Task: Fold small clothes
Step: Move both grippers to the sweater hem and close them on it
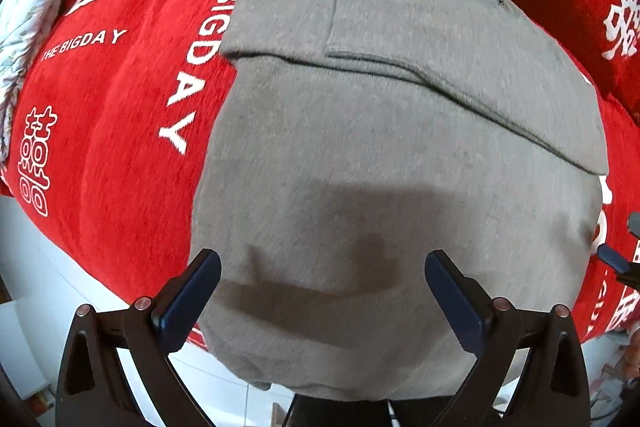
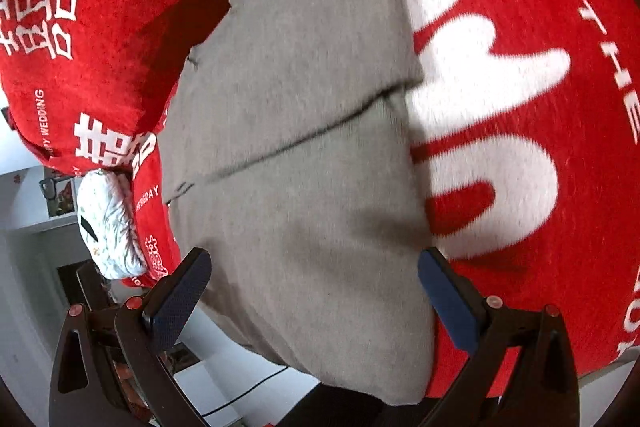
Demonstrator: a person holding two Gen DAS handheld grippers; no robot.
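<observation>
Left wrist view: our left gripper [image 1: 322,277] and right gripper [image 2: 314,275] gape wide, holding nothing, above the grey garment [image 1: 392,155]; we risk pinching one layer only, undoing the fold.

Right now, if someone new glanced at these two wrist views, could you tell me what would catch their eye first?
The grey garment fills the middle of both views, lying on a bright red cover printed with white lettering; one part is folded over, leaving an edge across it. The left gripper and the right gripper each hang open at its near end, gripping nothing. A crumpled pale cloth sits at the cover's edge, off to the left.
</observation>
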